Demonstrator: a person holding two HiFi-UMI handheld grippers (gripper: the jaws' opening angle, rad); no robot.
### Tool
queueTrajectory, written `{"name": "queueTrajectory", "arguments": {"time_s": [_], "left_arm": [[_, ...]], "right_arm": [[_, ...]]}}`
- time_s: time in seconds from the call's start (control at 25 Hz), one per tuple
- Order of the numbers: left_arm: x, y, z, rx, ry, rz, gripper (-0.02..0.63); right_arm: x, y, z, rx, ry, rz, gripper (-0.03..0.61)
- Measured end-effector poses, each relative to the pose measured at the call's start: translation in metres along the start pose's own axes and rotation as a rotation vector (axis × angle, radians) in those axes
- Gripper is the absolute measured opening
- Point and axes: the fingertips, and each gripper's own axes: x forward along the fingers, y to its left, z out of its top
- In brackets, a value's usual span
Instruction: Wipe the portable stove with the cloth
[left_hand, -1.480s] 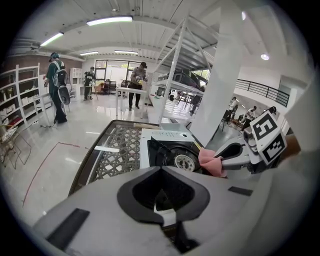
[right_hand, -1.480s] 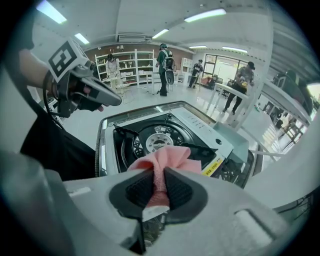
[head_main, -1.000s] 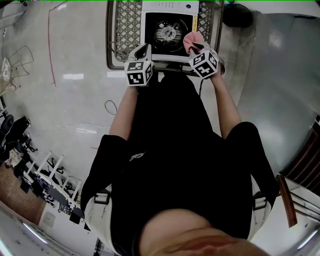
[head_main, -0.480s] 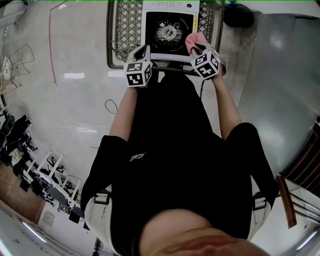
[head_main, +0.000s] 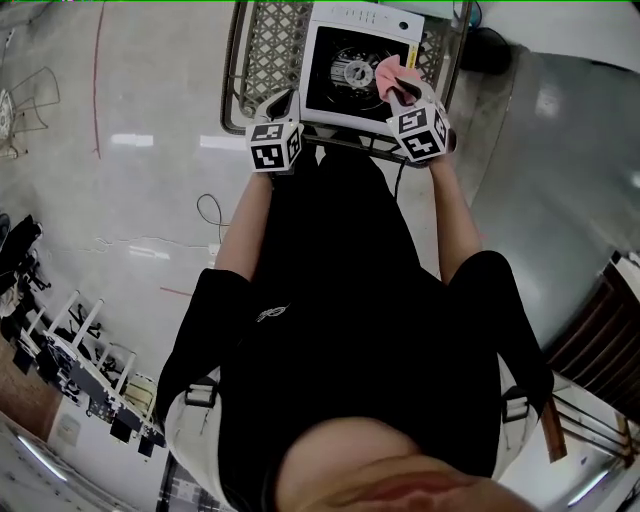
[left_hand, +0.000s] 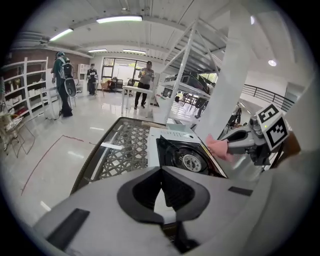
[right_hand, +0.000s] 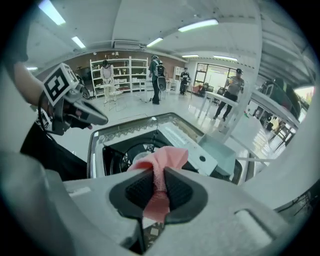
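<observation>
Portable stove (head_main: 357, 68) on lattice table (head_main: 272, 50)

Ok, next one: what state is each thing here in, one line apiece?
portable stove: flat on the lattice table, burner bare, no flame visible.
cloth: pink, bunched, pinched in the right tongs over the stove's right side; contact with the stove unclear.
right tongs: shut on the cloth.
left tongs: tips together, nothing between them, at the stove's near left corner.
</observation>
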Motion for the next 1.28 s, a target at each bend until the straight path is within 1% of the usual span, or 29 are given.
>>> {"name": "queueTrajectory", "arguments": {"time_s": [0.08, 0.2, 0.36, 0.48, 0.68, 0.92, 1.08, 1.12, 1.28], "left_arm": [[-0.005, 0.012, 0.003, -0.011, -0.011, 0.012, 0.0], [-0.016, 0.033, 0.003, -0.029, -0.02, 0.036, 0.0], [-0.031, 0.062, 0.006, -0.07, -0.046, 0.087, 0.0], [-0.047, 0.083, 0.01, -0.1, -0.058, 0.12, 0.0], [-0.065, 0.106, 0.006, -0.145, -0.071, 0.155, 0.0], [-0.076, 0.122, -0.005, -0.189, -0.069, 0.183, 0.0], [-0.073, 0.124, -0.007, -0.198, -0.063, 0.18, 0.0], [-0.072, 0.123, -0.007, -0.198, -0.063, 0.178, 0.0], [-0.071, 0.121, -0.004, -0.194, -0.063, 0.171, 0.0]], "right_arm": [[0.004, 0.002, 0.036, -0.024, -0.051, 0.009, 0.046], [0.019, 0.015, 0.082, -0.097, -0.102, 0.034, 0.046], [0.054, 0.04, 0.122, -0.171, -0.114, 0.103, 0.048], [0.075, 0.06, 0.141, -0.229, -0.085, 0.138, 0.048], [0.104, 0.083, 0.133, -0.297, 0.001, 0.175, 0.049], [0.126, 0.094, 0.118, -0.324, 0.087, 0.193, 0.056], [0.136, 0.1, 0.104, -0.322, 0.146, 0.22, 0.083], [0.137, 0.101, 0.102, -0.327, 0.159, 0.227, 0.101], [0.137, 0.102, 0.103, -0.358, 0.161, 0.229, 0.12]]}}
